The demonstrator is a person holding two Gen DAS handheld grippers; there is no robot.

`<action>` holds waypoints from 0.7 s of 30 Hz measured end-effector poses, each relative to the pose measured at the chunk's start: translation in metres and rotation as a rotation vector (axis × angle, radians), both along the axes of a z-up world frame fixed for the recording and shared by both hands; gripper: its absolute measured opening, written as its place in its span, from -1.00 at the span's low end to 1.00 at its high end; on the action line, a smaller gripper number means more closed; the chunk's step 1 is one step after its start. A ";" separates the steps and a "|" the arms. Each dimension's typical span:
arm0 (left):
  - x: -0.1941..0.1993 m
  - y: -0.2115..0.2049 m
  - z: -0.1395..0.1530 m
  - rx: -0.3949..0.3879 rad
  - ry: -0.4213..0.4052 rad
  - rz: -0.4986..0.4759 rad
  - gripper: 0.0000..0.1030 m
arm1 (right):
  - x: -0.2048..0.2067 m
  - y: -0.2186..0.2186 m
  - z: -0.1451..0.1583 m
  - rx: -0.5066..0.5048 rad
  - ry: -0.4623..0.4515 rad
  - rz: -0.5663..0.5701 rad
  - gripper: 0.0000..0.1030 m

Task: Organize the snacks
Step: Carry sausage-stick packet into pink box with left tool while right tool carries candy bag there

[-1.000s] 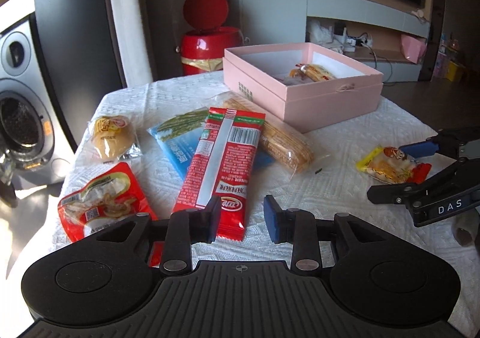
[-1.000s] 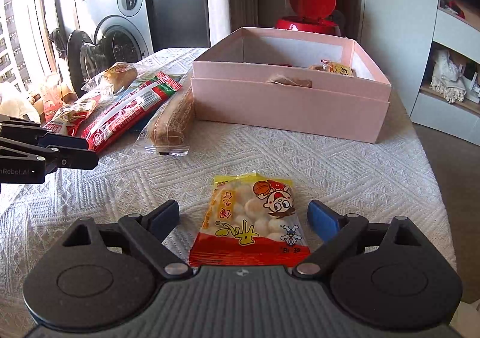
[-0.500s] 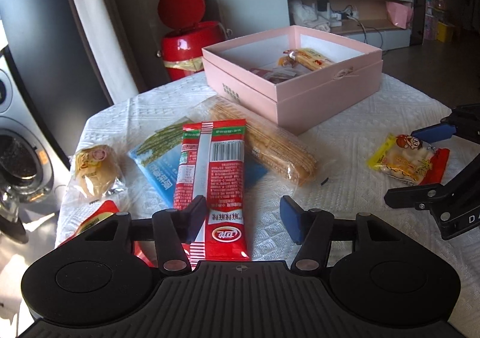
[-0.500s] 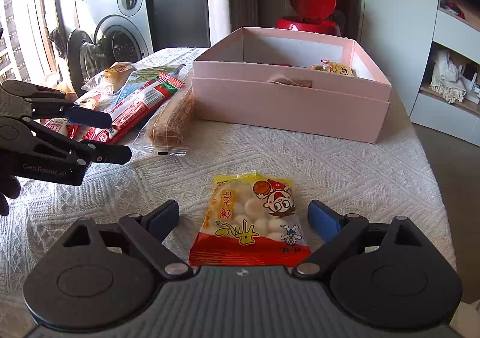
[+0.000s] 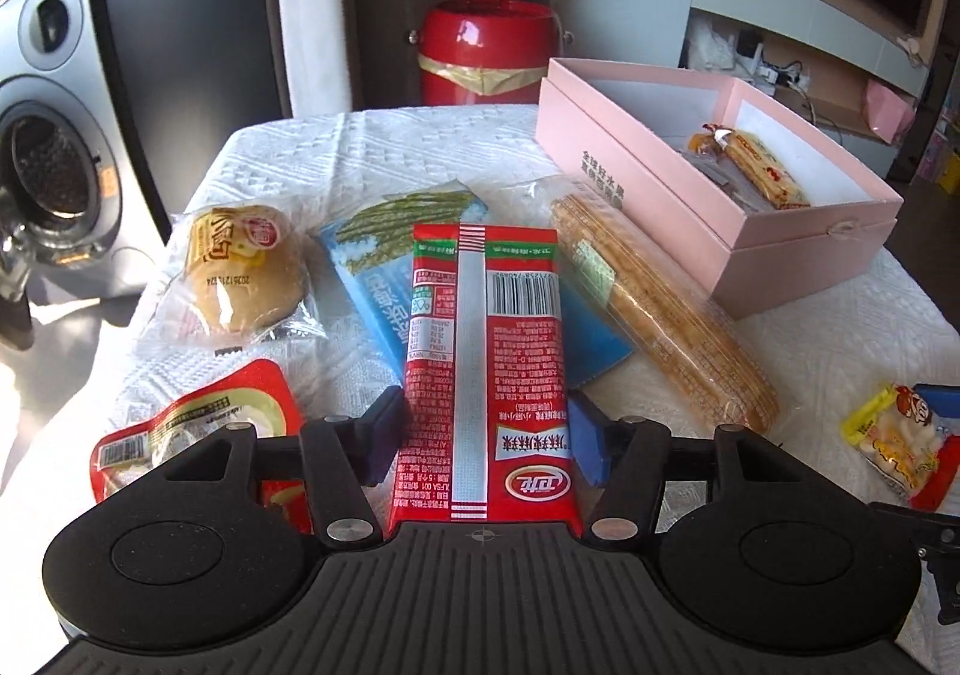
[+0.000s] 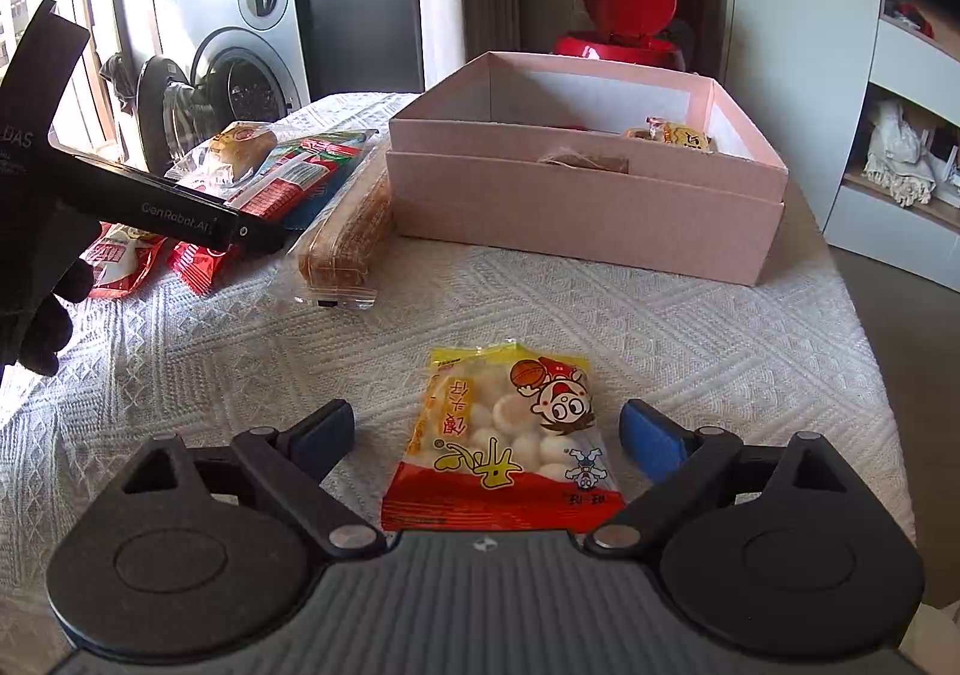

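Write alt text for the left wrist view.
The left gripper straddles a long red snack packet on a white tablecloth, jaws open. A bun, other snacks and a pink box lie beyond.

A table covered by a white textured cloth [image 6: 660,327] is seen, on which a pink box [image 6: 588,207], a wrapped bun [image 5: 246,267], a blue packet [image 5: 372,267], a cracker sleeve [image 5: 660,309], a red pouch [image 5: 198,435] and a yellow snack bag [image 6: 510,435] are laid.

Red bin [image 5: 485,52] – lid up – beside washing machine [image 6: 251,52].
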State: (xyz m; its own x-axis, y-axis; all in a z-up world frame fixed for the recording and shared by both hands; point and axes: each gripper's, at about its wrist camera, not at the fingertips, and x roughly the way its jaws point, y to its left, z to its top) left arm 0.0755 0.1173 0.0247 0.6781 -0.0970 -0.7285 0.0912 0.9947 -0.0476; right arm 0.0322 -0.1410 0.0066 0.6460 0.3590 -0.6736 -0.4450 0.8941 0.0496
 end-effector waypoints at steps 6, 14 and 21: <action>-0.046 -0.014 0.016 -0.023 -0.005 -0.009 0.05 | 0.003 -0.001 0.000 0.002 0.013 0.019 0.96; -0.103 -0.053 0.018 -0.123 0.022 -0.096 0.05 | 0.008 -0.004 0.003 -0.020 0.045 0.097 1.00; -0.110 -0.076 0.019 -0.124 0.044 -0.167 0.04 | 0.008 -0.009 0.019 -0.084 0.048 0.111 0.15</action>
State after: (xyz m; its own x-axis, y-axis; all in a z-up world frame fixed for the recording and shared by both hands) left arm -0.0341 0.0408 0.0433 0.6132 -0.2962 -0.7323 0.2498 0.9522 -0.1759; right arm 0.0406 -0.1503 0.0253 0.5720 0.3674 -0.7334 -0.5407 0.8412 -0.0002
